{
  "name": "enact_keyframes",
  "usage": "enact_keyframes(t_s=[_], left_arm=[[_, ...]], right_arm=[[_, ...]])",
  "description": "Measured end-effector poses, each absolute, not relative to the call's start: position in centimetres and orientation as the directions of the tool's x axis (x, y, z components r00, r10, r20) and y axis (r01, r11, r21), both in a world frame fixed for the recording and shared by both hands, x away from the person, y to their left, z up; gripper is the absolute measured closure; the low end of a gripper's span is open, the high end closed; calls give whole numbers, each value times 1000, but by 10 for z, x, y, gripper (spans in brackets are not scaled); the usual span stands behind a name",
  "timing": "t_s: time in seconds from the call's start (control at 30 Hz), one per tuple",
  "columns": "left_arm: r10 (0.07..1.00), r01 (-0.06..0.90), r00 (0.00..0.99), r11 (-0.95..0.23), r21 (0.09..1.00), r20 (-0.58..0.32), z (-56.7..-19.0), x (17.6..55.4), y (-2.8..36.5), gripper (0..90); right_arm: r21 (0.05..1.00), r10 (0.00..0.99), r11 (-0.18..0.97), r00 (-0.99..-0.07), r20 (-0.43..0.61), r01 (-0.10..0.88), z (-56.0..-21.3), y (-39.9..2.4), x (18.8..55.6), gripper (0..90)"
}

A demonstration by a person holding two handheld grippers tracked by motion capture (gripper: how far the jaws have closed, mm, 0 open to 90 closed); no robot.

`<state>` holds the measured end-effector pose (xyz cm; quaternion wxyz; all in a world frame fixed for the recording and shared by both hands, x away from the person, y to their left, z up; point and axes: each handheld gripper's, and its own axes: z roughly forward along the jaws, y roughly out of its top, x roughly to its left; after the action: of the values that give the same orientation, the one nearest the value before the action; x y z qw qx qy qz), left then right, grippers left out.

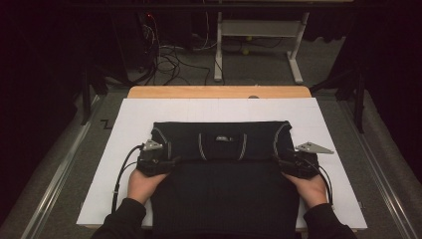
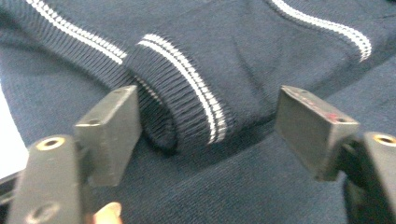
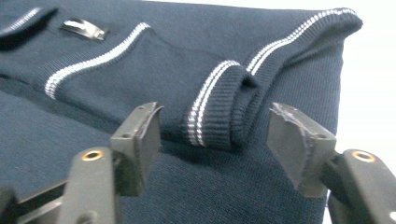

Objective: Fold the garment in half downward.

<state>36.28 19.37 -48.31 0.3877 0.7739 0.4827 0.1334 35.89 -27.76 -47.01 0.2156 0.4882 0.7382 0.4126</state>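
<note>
Both the left gripper (image 1: 171, 160) and right gripper (image 1: 279, 162) have fingers spread around the folded sweater's (image 1: 224, 174) striped cuffs, probably to pinch them for another fold.

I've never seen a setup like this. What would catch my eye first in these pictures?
First, the dark navy sweater with thin white stripes, lying partly folded in the middle of the white board on the table. Next, the two hands at its side edges, each holding tongs: the left tongs and the right tongs. Up close, each pair stands open around a striped ribbed cuff, not pinching it.
</note>
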Motion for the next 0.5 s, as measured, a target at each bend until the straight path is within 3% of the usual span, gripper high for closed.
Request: enact_keyframes(t_s=[0.23, 0.33, 0.4, 0.43, 0.47, 0.5], left_arm=[[847, 632, 498, -207, 747, -187, -484, 360, 198, 488], [845, 631, 502, -214, 745, -182, -484, 361, 197, 540], [845, 634, 502, -214, 743, -184, -484, 361, 197, 576], [845, 634, 502, -214, 743, -184, -484, 361, 197, 594], [845, 633, 502, -215, 744, -183, -484, 361, 197, 613], [845, 631, 504, -216, 745, -182, -484, 360, 197, 613]], right_arm=[[805, 900, 196, -428, 79, 561, -473, -276, 361, 556], [803, 901, 205, -428, 69, 560, -473, -275, 360, 590], [805, 901, 213, -430, 57, 554, -473, -274, 360, 697], [805, 901, 213, -430, 57, 554, -473, -274, 360, 697], [810, 905, 218, -423, 40, 544, -472, -274, 358, 792], [810, 905, 218, -423, 40, 544, -472, -274, 358, 792]])
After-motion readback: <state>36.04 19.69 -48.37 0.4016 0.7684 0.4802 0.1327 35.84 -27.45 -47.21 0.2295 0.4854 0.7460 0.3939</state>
